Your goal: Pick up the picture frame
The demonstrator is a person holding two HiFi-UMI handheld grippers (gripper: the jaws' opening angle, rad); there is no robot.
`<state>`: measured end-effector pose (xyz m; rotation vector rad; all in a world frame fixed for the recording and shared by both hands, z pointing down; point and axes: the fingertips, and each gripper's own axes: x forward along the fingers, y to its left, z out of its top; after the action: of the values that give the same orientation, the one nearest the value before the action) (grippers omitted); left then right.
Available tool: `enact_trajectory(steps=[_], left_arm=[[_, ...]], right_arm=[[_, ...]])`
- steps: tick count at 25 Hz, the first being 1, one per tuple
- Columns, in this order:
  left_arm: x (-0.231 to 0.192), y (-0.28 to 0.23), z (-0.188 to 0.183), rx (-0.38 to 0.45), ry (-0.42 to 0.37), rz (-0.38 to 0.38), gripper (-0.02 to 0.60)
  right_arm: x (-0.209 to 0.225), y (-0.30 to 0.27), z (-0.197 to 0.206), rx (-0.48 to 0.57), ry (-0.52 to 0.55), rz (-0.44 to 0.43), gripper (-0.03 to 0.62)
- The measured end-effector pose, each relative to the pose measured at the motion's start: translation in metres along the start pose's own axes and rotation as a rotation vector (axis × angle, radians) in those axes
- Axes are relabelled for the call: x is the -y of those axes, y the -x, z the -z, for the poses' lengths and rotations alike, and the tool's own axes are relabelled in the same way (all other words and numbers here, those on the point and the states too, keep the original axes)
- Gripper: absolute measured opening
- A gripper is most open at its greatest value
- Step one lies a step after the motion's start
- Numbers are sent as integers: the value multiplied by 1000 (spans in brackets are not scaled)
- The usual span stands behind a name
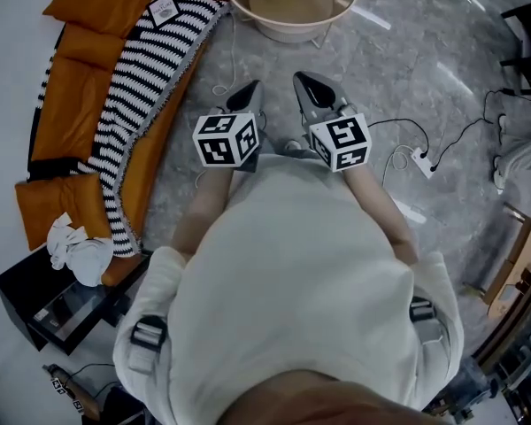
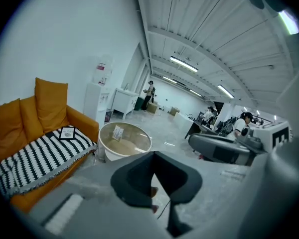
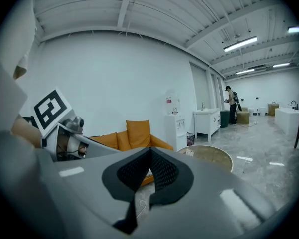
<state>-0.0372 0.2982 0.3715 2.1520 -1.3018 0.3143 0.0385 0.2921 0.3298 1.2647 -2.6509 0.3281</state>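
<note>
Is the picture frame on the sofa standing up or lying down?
Lying down: the picture frame rests flat on the striped blanket, face up.

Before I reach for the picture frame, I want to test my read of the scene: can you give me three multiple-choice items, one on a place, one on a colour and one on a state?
1. Where does the picture frame lie?
A. on the striped blanket
B. on a bookshelf
C. in a drawer

2. What colour is the sofa?
A. grey
B. orange
C. green

3. How do the left gripper and the right gripper stand?
A. both shut, nothing between the jaws
B. both wide open
C. left shut on the frame

Key:
1 A: the frame rests flat on the stripes in the head view.
2 B: its cushions and arm are orange.
3 A: each gripper view shows the jaws together and empty.
</note>
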Motion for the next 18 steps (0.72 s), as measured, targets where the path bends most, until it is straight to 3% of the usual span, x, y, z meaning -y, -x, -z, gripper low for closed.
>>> enact_trajectory(steps=[8,18], left_arm=[[-1,-7,1,-2,-7,-4,2],[-41,-61,-38,-3,-25,3,2]], right_arm=[[-1,-11,10,-45,-1,-46,0],[28,-69,5,-79,11,-52,0]])
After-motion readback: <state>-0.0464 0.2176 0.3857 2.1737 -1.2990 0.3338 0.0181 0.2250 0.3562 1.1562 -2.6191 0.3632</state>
